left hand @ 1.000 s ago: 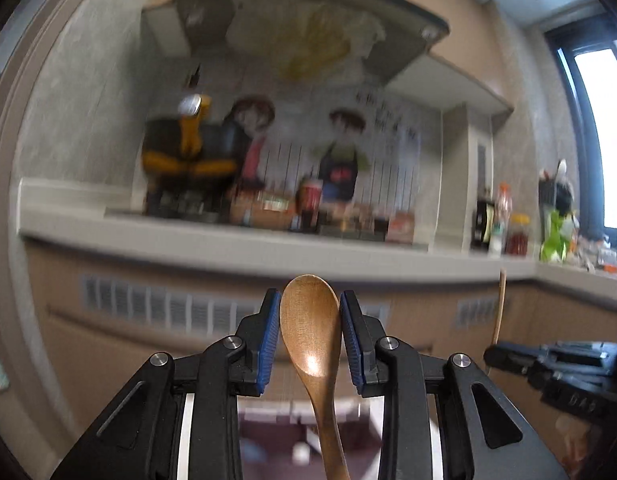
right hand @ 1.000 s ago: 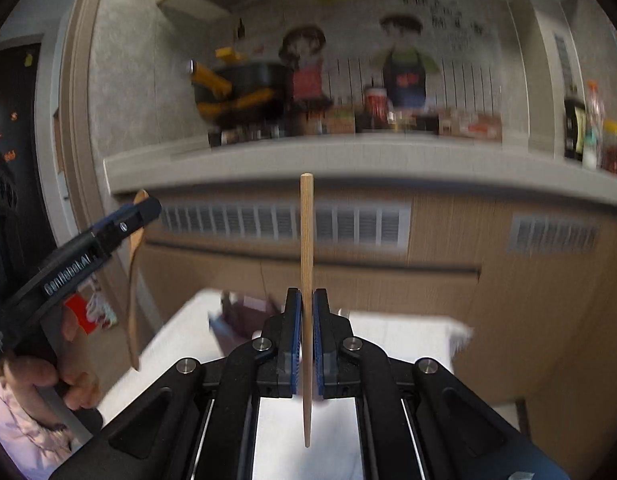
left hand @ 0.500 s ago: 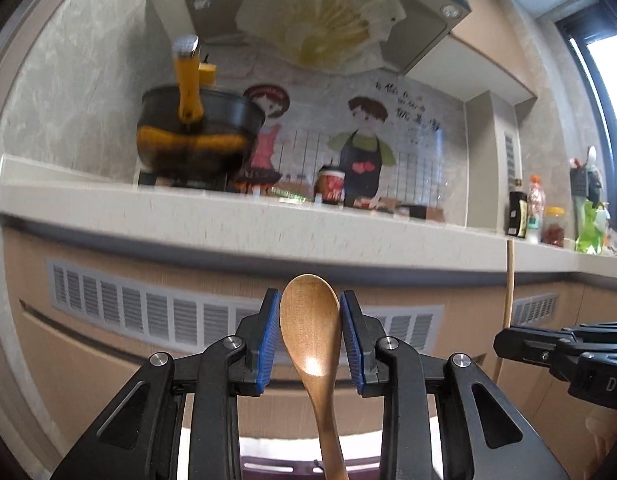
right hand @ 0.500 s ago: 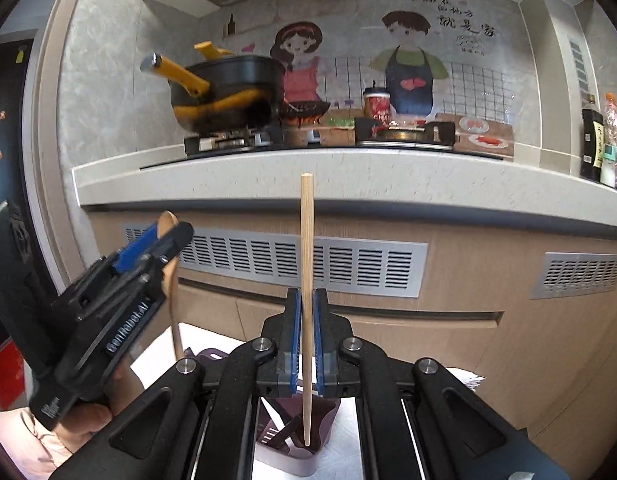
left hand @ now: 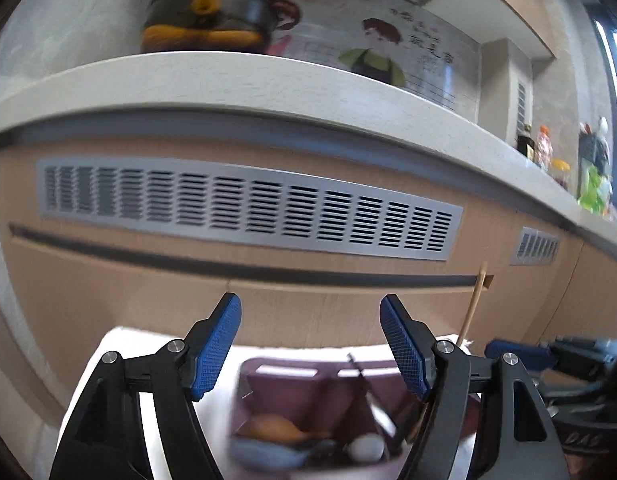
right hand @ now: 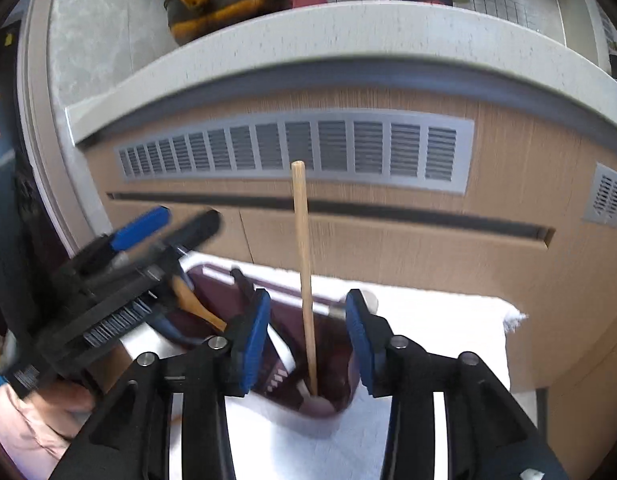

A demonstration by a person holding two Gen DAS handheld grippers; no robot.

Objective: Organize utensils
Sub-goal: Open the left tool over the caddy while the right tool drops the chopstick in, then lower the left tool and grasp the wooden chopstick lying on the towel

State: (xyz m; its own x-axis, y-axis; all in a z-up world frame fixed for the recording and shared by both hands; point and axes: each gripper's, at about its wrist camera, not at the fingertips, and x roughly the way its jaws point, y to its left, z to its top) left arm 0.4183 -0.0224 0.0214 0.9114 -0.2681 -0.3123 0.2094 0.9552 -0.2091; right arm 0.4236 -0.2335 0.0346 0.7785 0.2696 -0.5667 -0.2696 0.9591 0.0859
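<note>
A dark purple utensil holder (left hand: 308, 396) stands on a white cloth (left hand: 120, 356) and also shows in the right wrist view (right hand: 332, 364). My left gripper (left hand: 310, 344) is open and empty just above it. The wooden spoon (left hand: 284, 428) lies in the holder's left compartment; its handle shows in the right wrist view (right hand: 196, 304). My right gripper (right hand: 307, 340) is open around a wooden chopstick (right hand: 304, 276) that stands upright in the holder's right compartment, free of both pads. The chopstick also shows in the left wrist view (left hand: 472, 308).
A kitchen counter (left hand: 244, 80) with wooden cabinet fronts and a grey vent grille (left hand: 244, 208) runs close behind the holder. A black pot with yellow handles (right hand: 224, 0) sits on it. Other utensils lie in the holder.
Both grippers came down to the holder and opened. The left let go of the wooden spoon and the right let go of the chopstick; both now rest in the holder.
</note>
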